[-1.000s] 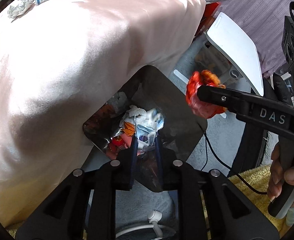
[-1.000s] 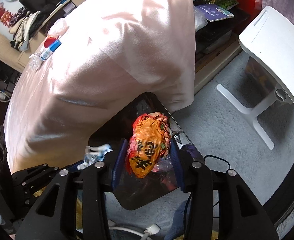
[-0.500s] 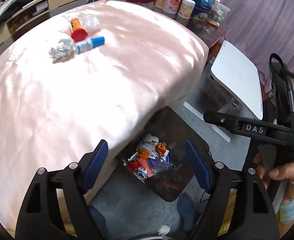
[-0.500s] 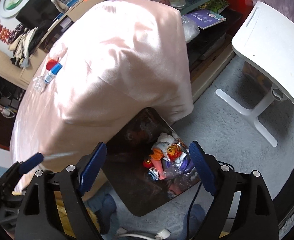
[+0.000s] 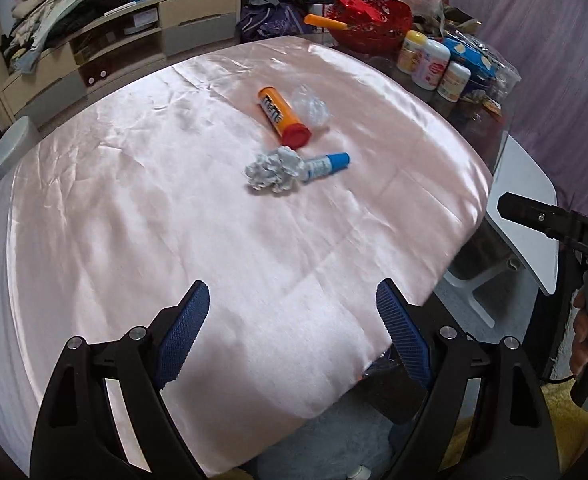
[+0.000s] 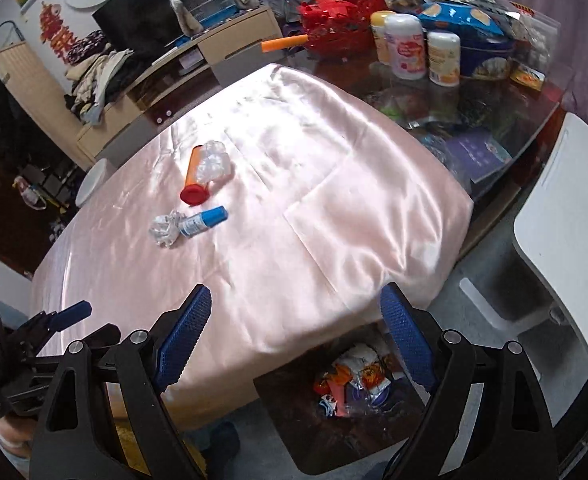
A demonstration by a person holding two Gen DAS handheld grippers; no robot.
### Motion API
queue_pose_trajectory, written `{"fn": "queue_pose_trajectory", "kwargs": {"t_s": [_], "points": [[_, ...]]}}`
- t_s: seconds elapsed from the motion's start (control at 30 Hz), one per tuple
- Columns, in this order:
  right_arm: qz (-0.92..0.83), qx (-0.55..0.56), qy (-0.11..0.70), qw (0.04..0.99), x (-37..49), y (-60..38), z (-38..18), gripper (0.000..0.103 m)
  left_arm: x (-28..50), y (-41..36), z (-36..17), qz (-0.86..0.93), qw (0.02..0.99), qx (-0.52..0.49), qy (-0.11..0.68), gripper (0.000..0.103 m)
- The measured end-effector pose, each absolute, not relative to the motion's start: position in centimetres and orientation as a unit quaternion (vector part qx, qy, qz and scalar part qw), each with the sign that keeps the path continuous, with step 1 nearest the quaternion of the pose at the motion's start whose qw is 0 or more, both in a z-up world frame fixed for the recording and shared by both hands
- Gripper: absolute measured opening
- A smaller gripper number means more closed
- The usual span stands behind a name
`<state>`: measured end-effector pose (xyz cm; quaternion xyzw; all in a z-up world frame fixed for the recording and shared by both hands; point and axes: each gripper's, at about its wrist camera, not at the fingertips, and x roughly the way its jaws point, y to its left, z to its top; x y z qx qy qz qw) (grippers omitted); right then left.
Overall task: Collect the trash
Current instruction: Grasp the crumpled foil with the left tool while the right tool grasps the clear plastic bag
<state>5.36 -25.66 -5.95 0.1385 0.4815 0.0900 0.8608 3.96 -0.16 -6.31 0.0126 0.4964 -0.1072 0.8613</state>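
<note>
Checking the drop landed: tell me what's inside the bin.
The bin holds crumpled wrappers, orange, red and white, heaped near its right side. Whatever lies under them is covered; the cloth hides its far edge.

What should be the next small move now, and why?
Probably move the left gripper forward over the pink cloth toward the crumpled paper ball. Its jaws are opening with nothing between them, the right gripper is empty too, and four pieces of trash lie on the cloth; the ball looks nearest.
</note>
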Motion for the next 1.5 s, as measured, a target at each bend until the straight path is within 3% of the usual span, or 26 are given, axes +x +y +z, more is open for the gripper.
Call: {"fn": "queue_pose_trajectory", "kwargs": {"t_s": [0.3, 0.7, 0.8, 0.83, 0.87, 0.97, 1.07, 1.23, 1.3, 1.4, 1.5], "points": [[0.104, 0.128, 0.480, 0.862, 13.0, -22.4, -5.3, 0.087, 11.1, 0.8, -5.2, -0.089, 0.868, -0.006, 0.488, 0.081], [0.128, 0.136, 0.487, 0.853, 19.9, -20.0, -6.6, 0.082, 16.8, -0.3, -9.3, -0.096, 0.850, -0.003, 0.519, 0.074], [0.136, 0.138, 0.488, 0.851, 20.8, -19.3, -7.1, 0.079, 17.7, -0.3, -10.4, -0.098, 0.844, -0.002, 0.528, 0.065], [0.141, 0.141, 0.490, 0.849, 21.1, -19.1, -7.4, 0.079, 17.9, -0.3, -10.7, -0.102, 0.840, -0.005, 0.532, 0.056], [0.145, 0.143, 0.491, 0.847, 21.4, -18.8, -7.6, 0.076, 18.0, -0.3, -10.9, -0.104, 0.838, -0.005, 0.536, 0.045], [0.160, 0.143, 0.497, 0.840, 22.3, -17.8, -8.2, 0.068, 18.1, -0.4, -11.3, -0.113, 0.836, 0.001, 0.537, 0.036], [0.170, 0.139, 0.502, 0.837, 23.2, -16.5, -8.7, 0.066, 17.9, -0.3, -11.1, -0.117, 0.838, 0.007, 0.534, 0.027], [0.174, 0.136, 0.521, 0.825, 24.3, -15.2, -10.4, 0.052, 18.3, 0.3, -11.0, -0.117, 0.838, 0.002, 0.533, 0.023], [0.174, 0.129, 0.527, 0.822, 24.4, -14.8, -10.9, 0.039, 18.4, 0.4, -11.1, -0.120, 0.838, 0.000, 0.533, 0.023], [0.172, 0.113, 0.529, 0.824, 24.2, -14.4, -11.3, 0.028, 18.6, 0.6, -11.2, -0.124, 0.837, -0.002, 0.533, 0.022], [0.170, 0.102, 0.529, 0.825, 23.5, -14.6, -11.0, 0.026, 18.9, 0.6, -11.2, -0.126, 0.837, -0.002, 0.532, 0.021]]}}
